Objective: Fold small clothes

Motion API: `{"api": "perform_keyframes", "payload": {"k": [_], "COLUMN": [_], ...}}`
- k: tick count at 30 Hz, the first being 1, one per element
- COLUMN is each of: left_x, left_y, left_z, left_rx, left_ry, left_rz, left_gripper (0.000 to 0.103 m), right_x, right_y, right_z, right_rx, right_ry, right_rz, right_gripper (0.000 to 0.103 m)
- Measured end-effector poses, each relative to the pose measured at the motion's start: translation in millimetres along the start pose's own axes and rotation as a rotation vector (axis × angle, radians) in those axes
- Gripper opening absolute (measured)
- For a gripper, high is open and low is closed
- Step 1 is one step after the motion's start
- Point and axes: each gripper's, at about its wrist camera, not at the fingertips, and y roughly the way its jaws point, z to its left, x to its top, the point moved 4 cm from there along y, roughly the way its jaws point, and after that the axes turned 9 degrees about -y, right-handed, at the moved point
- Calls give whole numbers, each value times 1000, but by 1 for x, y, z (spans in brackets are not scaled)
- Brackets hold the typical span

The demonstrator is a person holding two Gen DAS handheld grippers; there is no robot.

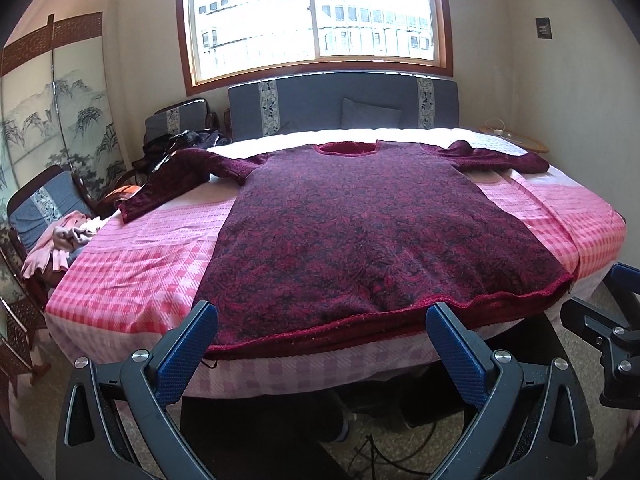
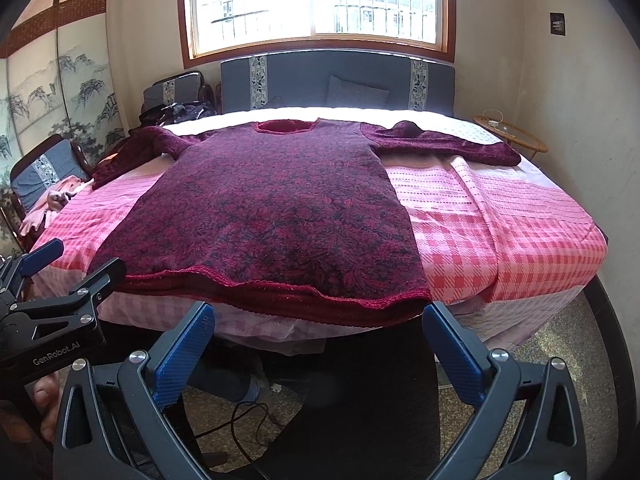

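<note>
a dark red sweater (image 1: 360,232) is being displayed flat across the frame's centre; both the left gripper (image 1: 322,312) and right gripper (image 2: 318,314) are being held wide apart at the bottom.

sweater (image 1: 360,232) left cuff: hidden over table edge | wall plate (image 2: 557,24): too small to tell

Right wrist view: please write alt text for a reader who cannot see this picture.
A dark red patterned sweater lies flat, sleeves spread, on a pink checked bedspread, its hem at the near edge. The open right claw hovers just before the hem, holding nothing; the left claw shows at the left edge. Behind are a grey headboard and a bright window.
</note>
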Motion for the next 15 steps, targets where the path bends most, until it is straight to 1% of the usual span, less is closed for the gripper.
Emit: {"api": "perform_keyframes", "payload": {"k": [15], "left_x": [2], "left_y": [1], "left_z": [-2], "left_rx": [17], "left_ry": [21], "left_rz": [1], "left_gripper": [103], "right_x": [1], "right_y": [-1], "right_z": [3], "right_rx": [22], "right_ry": [-16], "right_rz": [-12], "right_gripper": [103]}}
